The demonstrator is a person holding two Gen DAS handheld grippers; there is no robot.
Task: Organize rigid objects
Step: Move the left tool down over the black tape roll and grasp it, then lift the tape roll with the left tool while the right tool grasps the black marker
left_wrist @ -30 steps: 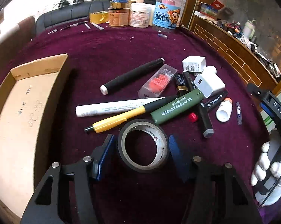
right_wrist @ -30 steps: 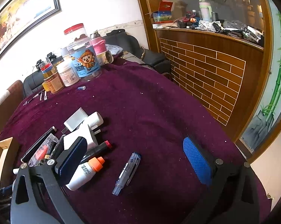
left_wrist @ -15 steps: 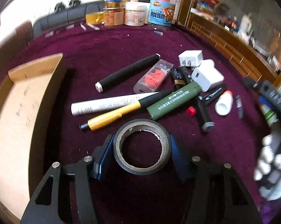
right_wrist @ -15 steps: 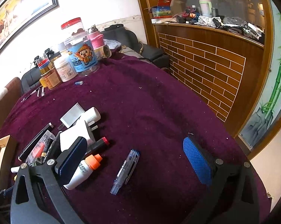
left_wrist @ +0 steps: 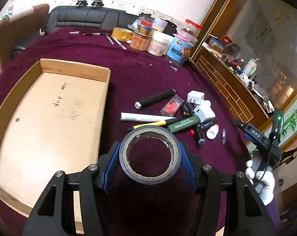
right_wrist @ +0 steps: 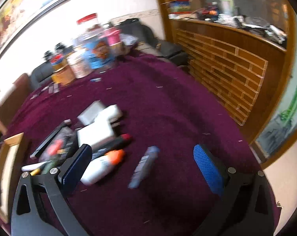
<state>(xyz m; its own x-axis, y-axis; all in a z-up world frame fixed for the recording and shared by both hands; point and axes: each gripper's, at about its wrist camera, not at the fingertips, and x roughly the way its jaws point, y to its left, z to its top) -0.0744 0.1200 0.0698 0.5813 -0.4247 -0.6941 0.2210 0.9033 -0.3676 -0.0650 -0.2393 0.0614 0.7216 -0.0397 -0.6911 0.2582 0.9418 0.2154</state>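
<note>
My left claw point(left_wrist: 150, 164) is clamped on the roll of black tape point(left_wrist: 150, 155), one blue pad point(left_wrist: 111, 170) pressed to each side of the ring, which is lifted clear of the purple-covered desk point(left_wrist: 140, 72). The roll lies roughly flat between the fingers, so I look through its hole at the cloth below.

To the left of the tape sits the shallow cardboard tray point(left_wrist: 50, 118), its floor bare apart from a few pen scribbles. Just past the roll lies the jumble of small things: a yellow-and-black pen point(left_wrist: 148, 124), an olive-green marker point(left_wrist: 183, 124) lying across it, a long white tube point(left_wrist: 146, 117), a black rod with a white end point(left_wrist: 155, 99), a clear case with red inside point(left_wrist: 172, 105) and two white chargers point(left_wrist: 204, 113) touching each other. A small white bottle with an orange cap point(left_wrist: 212, 132) and a little clear pen point(left_wrist: 224, 136) lie at the pile's right edge.

My right claw point(right_wrist: 142, 169) hangs wide open over the cloth, holding nothing, with that white bottle point(right_wrist: 101, 167) just beside its left finger and the clear pen point(right_wrist: 143, 167) between the fingers. That view is blurred.

At the far edge of the desk stands a cluster of jars point(left_wrist: 162, 39) with a yellow tape roll point(left_wrist: 122, 33) beside them.
</note>
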